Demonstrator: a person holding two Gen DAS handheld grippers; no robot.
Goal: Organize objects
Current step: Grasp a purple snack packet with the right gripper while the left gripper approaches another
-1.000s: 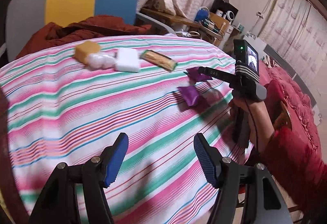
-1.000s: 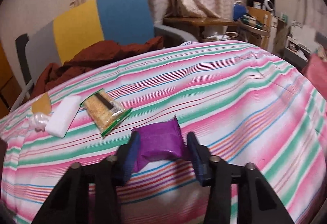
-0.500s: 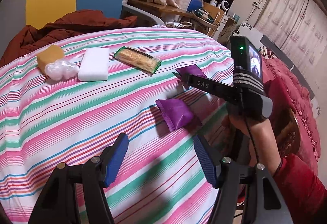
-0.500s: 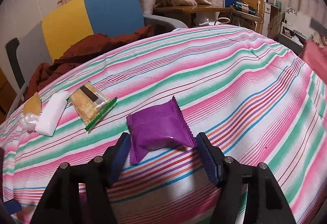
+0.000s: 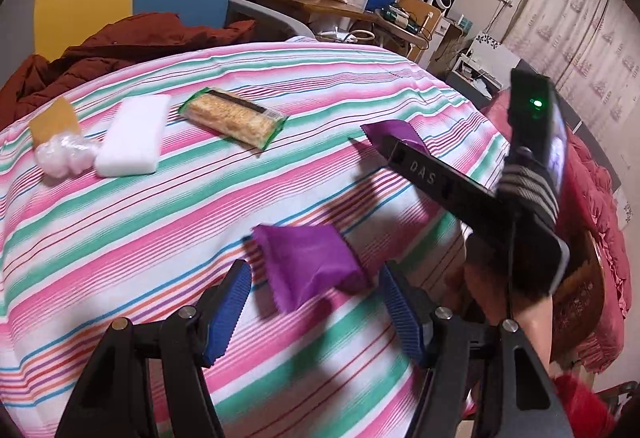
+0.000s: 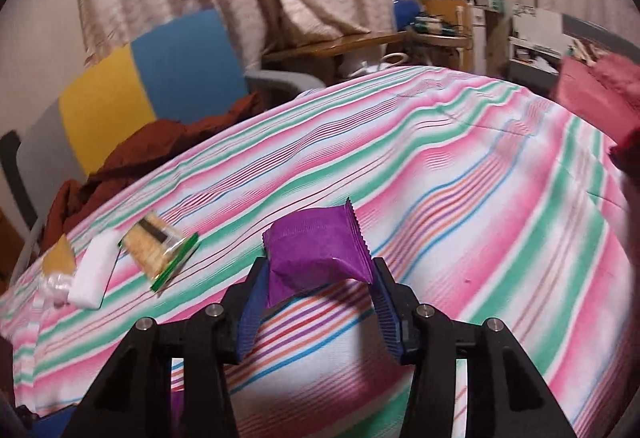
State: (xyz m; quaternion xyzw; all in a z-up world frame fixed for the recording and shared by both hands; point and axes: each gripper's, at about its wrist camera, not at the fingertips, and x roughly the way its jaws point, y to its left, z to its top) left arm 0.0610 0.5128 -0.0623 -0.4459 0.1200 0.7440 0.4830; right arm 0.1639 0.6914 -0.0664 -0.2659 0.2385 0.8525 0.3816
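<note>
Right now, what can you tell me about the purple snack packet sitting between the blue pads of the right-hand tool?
The purple crinkly foil packet is small, pillow-shaped and puffy, with a zigzag sealed edge on its right side. It sits tilted between the right gripper, whose blue ribbed pads have just been closing and press its sides. It looks lifted off the striped pink, green and white tablecloth, sealed and undamaged.

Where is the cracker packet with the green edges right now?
The cracker packet lies on the striped cloth, toward the far side in the left wrist view, just right of the white block and left of the farther purple packet.
</note>
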